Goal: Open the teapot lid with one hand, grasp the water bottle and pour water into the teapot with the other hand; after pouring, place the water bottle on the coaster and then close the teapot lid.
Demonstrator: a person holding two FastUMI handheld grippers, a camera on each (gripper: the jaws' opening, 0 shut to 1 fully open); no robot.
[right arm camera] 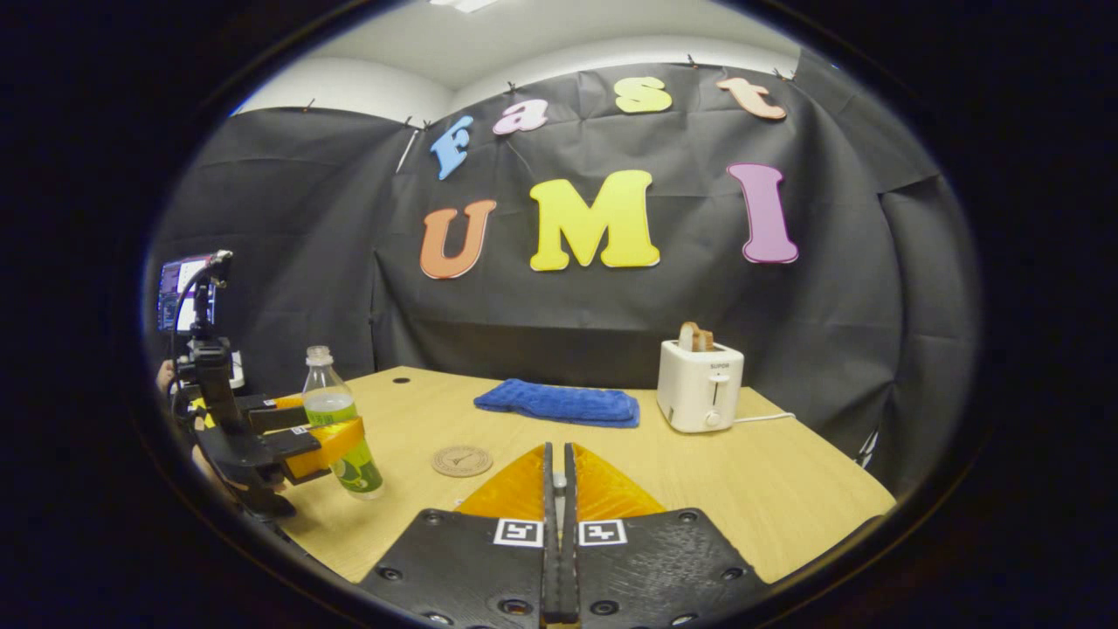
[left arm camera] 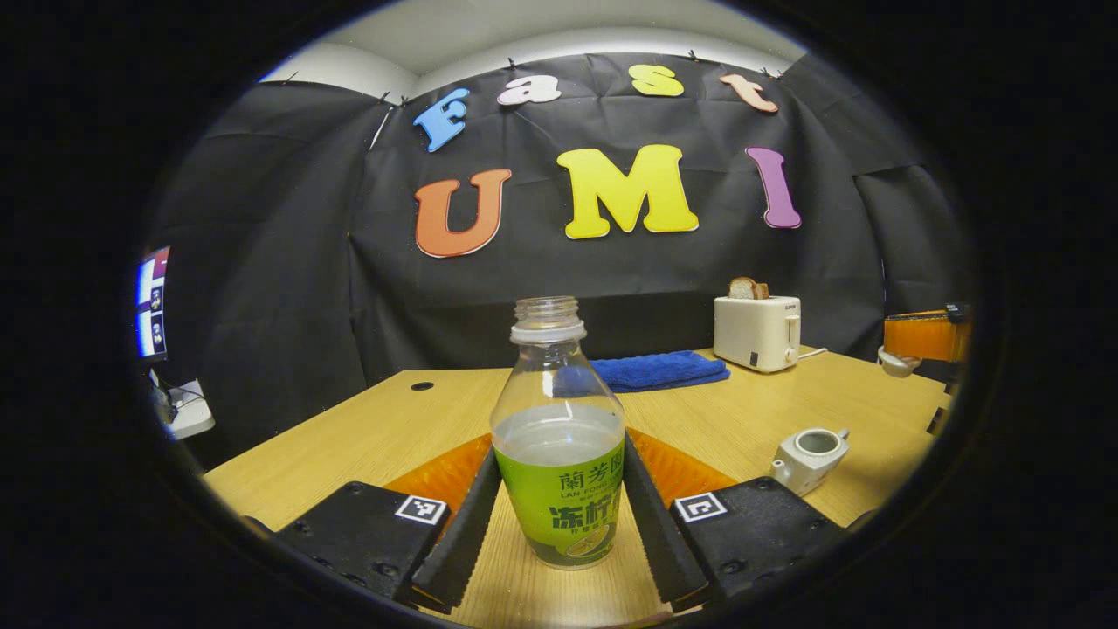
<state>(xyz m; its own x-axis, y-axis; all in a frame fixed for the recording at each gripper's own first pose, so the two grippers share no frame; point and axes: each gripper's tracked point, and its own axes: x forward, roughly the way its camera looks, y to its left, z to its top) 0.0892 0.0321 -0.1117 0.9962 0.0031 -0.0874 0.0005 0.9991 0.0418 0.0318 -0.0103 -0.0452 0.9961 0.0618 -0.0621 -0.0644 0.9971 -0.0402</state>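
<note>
In the left gripper view, the left gripper [left arm camera: 559, 524] had its two fingers [left arm camera: 463, 533] pressed against either side of the bottle [left arm camera: 559, 445], which stood upright on the table [left arm camera: 699, 419]. The bottle had no cap and was roughly half full of clear water. To its right on the table sat the teapot [left arm camera: 808, 456], white, with its top open and no lid on it. In the right gripper view, the right gripper [right arm camera: 559, 533] was closed, its fingers together along their length; whether anything thin sat between them could not be told. The coaster [right arm camera: 462, 460] lay flat on the table, just beside the bottle, toward the middle. Farther back lay a blue towel [right arm camera: 559, 403] and a white toaster [right arm camera: 699, 386] with bread in its slots.
</note>
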